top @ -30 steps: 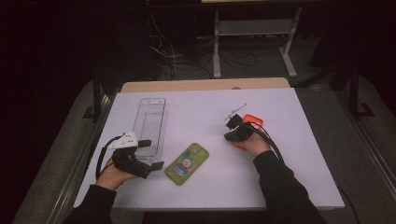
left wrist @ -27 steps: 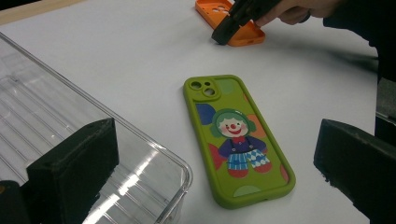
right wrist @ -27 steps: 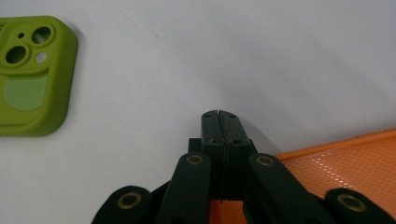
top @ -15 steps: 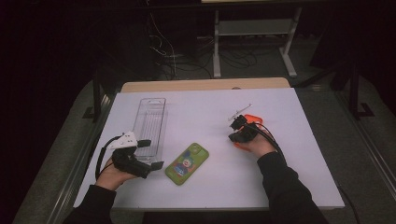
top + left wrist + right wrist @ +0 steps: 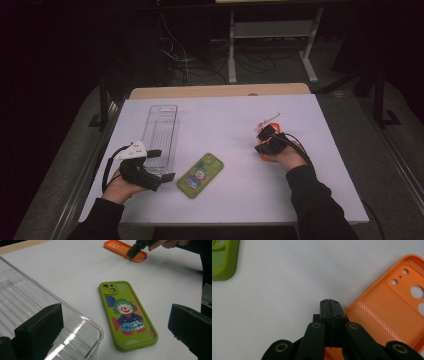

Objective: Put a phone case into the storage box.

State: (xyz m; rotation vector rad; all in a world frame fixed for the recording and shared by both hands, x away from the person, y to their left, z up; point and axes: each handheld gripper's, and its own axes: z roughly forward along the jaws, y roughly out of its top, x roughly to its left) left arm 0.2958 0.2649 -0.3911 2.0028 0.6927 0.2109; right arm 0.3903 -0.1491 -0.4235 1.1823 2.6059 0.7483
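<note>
My right tool [image 5: 329,305] is closed, empty, over the orange phone case [image 5: 387,312]; my left tool [image 5: 117,325] gapes (green clown case [image 5: 126,315] ahead).

dark room, white table [image 5: 330,200], metal stand [image 5: 270,30] and cables [image 5: 180,55] behind

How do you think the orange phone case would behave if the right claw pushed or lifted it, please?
The orange phone case is an empty shell lying open side up, so it is probably light and would slide easily on the smooth white table. Its thin walls and camera cutouts suggest it may flex if pinched. Lying flat, it should not roll or tip.
</note>
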